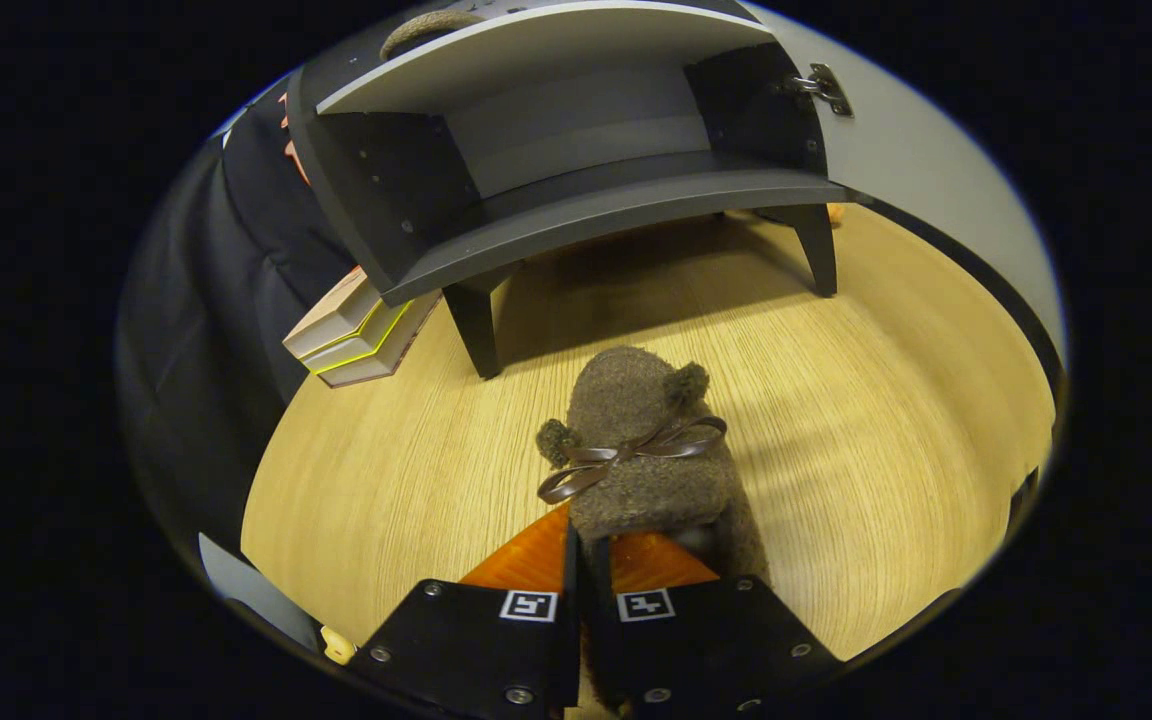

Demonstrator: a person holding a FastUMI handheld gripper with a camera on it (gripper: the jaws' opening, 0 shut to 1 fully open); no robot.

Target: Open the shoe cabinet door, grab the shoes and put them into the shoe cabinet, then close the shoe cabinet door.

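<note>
The gripper [591,560] has its two fingers drawn close together, clamped on the heel edge of a fuzzy brown slipper [641,440] with a ribbon bow [626,455] and two pompoms, whose toe points away over the wooden floor [886,420]. Beyond the slipper stands the dark shoe cabinet [576,170] on short legs, its door [926,170] swung open to the right and its shelf bare. A stack of boxes [361,335] lies beside the cabinet's left leg.
</note>
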